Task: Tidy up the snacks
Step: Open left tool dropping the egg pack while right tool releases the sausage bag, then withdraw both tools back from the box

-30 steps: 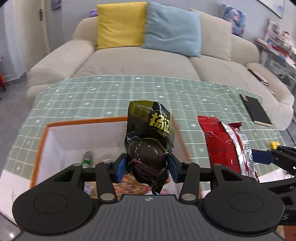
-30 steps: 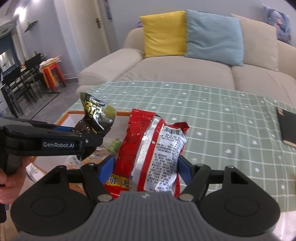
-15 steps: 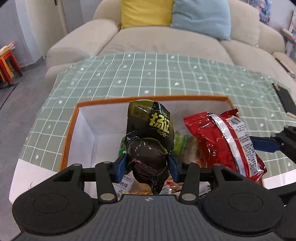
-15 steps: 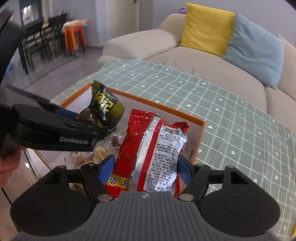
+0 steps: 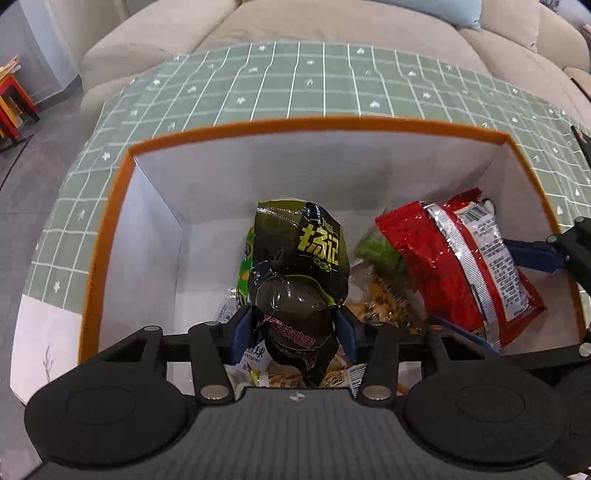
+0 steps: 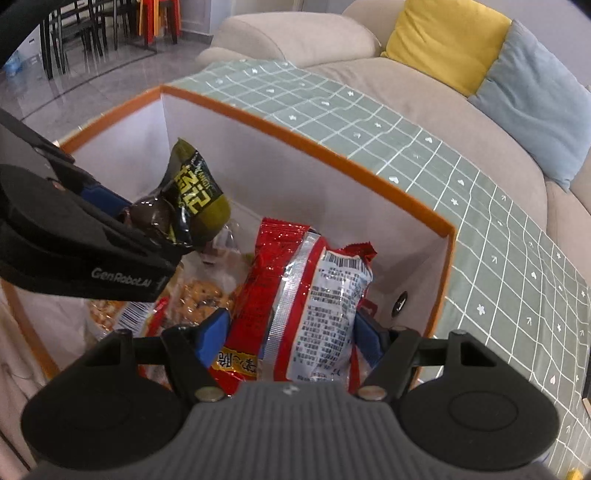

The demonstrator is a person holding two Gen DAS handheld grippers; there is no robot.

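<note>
A beige sofa (image 6: 388,88) runs along the far side of the bench (image 6: 491,236), which is covered with a green cloth (image 5: 325,85) ruled in white squares and dotted with small white marks. On the sofa a yellow cushion (image 6: 447,40) leans beside a pale blue cushion (image 6: 535,99), the two touching. In the left wrist view only a corner of the blue cushion shows at the top edge. A red stool (image 5: 14,99) stands on the grey floor (image 5: 33,177) at the left. In the right wrist view, dark chairs (image 6: 74,33) stand on the glossy floor, with red and orange stools (image 6: 159,18) behind them.
</note>
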